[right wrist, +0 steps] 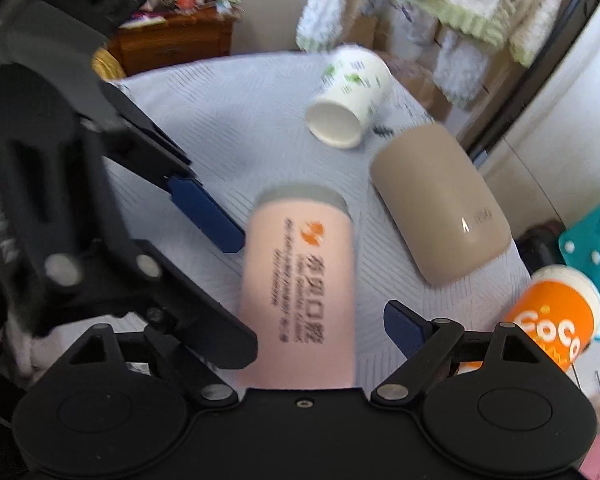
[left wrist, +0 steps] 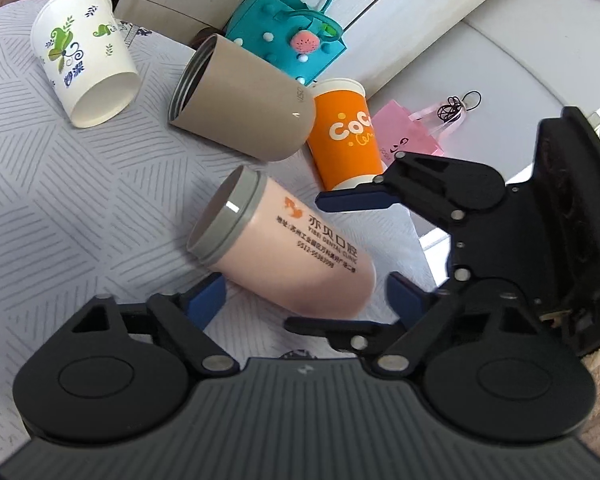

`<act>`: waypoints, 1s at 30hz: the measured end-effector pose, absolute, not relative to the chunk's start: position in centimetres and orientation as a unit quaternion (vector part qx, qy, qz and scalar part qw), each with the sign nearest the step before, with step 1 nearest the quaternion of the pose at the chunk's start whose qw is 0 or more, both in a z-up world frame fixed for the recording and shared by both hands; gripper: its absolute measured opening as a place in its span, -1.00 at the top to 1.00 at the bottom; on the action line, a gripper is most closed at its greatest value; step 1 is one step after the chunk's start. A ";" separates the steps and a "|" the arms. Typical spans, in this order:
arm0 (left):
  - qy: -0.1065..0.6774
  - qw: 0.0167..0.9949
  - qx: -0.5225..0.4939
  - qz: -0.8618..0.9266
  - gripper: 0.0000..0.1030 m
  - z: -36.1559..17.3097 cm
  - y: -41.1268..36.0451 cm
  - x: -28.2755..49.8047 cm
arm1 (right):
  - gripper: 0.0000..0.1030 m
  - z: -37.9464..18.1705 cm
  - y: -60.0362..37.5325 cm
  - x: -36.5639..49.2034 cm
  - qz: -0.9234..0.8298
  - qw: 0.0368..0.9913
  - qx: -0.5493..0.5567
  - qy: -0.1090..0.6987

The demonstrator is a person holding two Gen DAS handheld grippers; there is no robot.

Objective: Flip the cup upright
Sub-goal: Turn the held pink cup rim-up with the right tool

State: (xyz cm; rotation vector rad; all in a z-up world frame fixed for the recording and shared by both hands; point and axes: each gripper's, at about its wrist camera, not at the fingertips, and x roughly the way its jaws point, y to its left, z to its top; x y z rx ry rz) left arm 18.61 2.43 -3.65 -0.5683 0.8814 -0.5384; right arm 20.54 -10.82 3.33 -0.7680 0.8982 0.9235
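A pink cup (left wrist: pixel 288 256) with a grey rim and orange logo lies on its side on the pale striped tablecloth (left wrist: pixel 80 208), mouth to the upper left. My left gripper (left wrist: pixel 304 300) is open, its blue fingers either side of the cup's closed end. The right gripper (left wrist: pixel 332 260) shows at the right of the left wrist view, open around the same end. In the right wrist view the pink cup (right wrist: pixel 300 288) lies between my right gripper's (right wrist: pixel 300 332) open fingers, and the left gripper's blue finger (right wrist: pixel 208 212) reaches in from the left.
A tan cup (left wrist: pixel 244 100) and a white paper cup (left wrist: pixel 86 56) lie on their sides farther back. An orange paper cup (left wrist: pixel 348 136) lies near the table edge. A teal bag (left wrist: pixel 296 36) and a pink bag (left wrist: pixel 412 132) are on the floor beyond.
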 end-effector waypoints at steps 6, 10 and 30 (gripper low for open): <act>0.407 0.831 -0.281 -0.254 -0.45 -3.8 2.9 18.7 | -0.30 3.2 -11.7 20.8 0.416 0.743 -0.313 0.421; 0.414 0.817 -0.313 -0.252 -0.45 -4.8 3.4 18.9 | -0.30 3.2 -12.7 21.6 0.402 0.758 -0.232 0.458; 0.321 0.887 -0.182 -0.280 -0.27 -1.6 0.1 16.1 | -0.31 1.5 -17.6 14.4 0.376 0.865 -0.092 0.319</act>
